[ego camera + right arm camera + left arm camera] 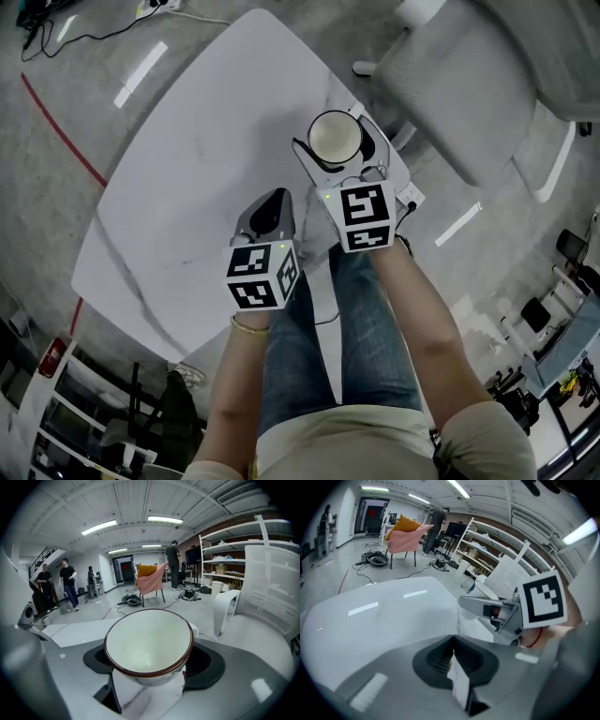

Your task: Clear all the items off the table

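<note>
**Bowl [335, 137] clamped at tabletop [206, 169] edge**

The bowl, white with a dark rim, is gripped between the widely spread jaws of the right gripper [149, 670], above the tabletop's right edge. The left gripper [452, 645] is closed on nothing and is held just beside the right one.

Table: white square tabletop with rounded corners [187, 178], glossy, stone-like, with faint grey veins; streaks of ceiling light mirrored on it.
Beneath: grey concrete floor [487, 253].
On the floor: thin red painted line [61, 131] beside the table's left edge; black cables [56, 33] past its far-left corner; white plastic chair [469, 84] near its far-right side.
</note>
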The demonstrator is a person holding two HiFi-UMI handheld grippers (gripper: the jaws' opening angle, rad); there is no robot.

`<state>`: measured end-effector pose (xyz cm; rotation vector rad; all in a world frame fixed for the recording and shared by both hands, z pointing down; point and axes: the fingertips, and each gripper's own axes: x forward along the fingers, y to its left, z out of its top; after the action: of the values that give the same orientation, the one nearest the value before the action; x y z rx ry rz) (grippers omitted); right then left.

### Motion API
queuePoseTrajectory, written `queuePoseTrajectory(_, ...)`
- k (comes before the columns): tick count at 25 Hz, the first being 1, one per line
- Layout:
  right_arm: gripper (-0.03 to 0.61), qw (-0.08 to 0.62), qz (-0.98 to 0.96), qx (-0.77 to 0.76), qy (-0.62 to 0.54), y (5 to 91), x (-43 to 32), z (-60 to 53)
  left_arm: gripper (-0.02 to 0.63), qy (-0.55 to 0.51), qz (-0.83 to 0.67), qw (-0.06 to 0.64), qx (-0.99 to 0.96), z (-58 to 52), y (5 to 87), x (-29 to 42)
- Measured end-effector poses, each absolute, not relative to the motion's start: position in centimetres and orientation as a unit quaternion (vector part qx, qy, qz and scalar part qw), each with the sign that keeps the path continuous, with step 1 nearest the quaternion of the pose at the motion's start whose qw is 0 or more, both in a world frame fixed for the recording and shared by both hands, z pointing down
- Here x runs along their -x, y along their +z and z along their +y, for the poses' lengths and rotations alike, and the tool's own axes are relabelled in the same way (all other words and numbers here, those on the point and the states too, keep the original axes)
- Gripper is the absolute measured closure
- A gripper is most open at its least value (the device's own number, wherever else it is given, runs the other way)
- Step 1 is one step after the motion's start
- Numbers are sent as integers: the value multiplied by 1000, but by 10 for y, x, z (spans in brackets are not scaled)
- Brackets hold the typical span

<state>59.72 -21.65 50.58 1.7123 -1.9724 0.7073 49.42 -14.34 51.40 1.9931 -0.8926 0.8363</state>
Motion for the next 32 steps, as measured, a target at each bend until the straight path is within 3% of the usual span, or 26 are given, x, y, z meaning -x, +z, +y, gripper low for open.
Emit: queuePoseTrajectory(32, 175, 207, -600, -721, 276, 509, -901, -188, 605, 361, -273, 358, -816, -159, 514, -745)
